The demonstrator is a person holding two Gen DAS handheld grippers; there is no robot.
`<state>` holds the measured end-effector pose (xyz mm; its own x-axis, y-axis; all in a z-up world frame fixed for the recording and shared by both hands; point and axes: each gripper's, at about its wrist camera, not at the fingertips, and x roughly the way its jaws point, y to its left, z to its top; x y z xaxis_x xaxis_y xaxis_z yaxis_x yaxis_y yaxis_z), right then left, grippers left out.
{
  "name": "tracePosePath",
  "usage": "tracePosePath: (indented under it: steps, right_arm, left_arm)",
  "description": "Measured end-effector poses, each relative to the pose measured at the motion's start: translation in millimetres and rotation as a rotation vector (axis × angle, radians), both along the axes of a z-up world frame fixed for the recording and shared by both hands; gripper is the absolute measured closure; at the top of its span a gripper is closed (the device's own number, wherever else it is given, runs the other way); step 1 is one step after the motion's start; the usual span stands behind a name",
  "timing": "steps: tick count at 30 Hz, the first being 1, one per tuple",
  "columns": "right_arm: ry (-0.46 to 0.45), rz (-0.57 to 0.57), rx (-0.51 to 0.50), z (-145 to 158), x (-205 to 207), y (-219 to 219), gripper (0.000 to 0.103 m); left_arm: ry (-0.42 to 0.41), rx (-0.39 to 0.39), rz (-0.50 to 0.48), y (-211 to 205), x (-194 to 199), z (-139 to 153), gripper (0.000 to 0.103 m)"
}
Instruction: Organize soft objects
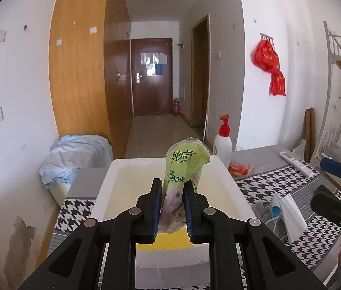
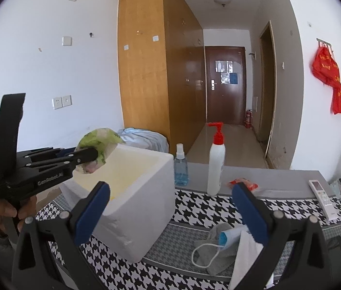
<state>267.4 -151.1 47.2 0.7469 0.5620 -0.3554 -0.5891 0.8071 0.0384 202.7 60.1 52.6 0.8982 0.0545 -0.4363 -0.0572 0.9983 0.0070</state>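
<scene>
My left gripper [image 1: 172,207] is clamped on the tissue pack [image 1: 182,176] above the foam box [image 1: 221,176] (drop step); next I release. Right gripper [image 2: 170,207] hangs wide, holding nothing.

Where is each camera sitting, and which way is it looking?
Left wrist: on the left tongs, looking along them over the white foam box toward the door; its own fingers pinch the green tissue pack.
Right wrist: on the open right tongs, looking the same way; the person's left hand shows, and below lie a face mask and grey cloth.
Shared: foam box, tissue pack, pump bottle.
</scene>
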Motion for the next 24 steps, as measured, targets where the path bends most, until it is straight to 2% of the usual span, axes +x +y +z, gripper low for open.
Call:
tracePosePath:
  steps: [3,5,7,9,11,14,24]
  right_arm:
    - [0.002,-0.007,0.001,-1,0,-5,0.001]
    - [0.003,-0.011,0.001,-2,1,-8,0.001]
    - [0.004,-0.016,0.002,-3,2,-10,0.001]
    - [0.008,-0.018,0.006,-3,3,-12,0.001]
    - [0.007,-0.021,0.005,-4,2,-14,0.001]
    - [0.005,-0.022,0.007,-4,0,-17,0.001]
    - [-0.023,-0.030,-0.001,-2,-14,-25,0.001]
  left_arm:
    - [0.012,-0.009,-0.004,1,5,-2,0.078]
    - [0.018,-0.016,-0.002,1,8,-2,0.056]
    - [0.008,-0.015,0.009,0,8,-2,0.043]
    - [0.001,-0.018,0.012,0,7,-2,0.036]
    - [-0.010,-0.023,0.012,-2,4,-2,0.021]
    - [-0.043,-0.017,0.023,-5,-3,1,0.007]
    - [-0.108,0.007,-0.005,-21,-30,12,0.001]
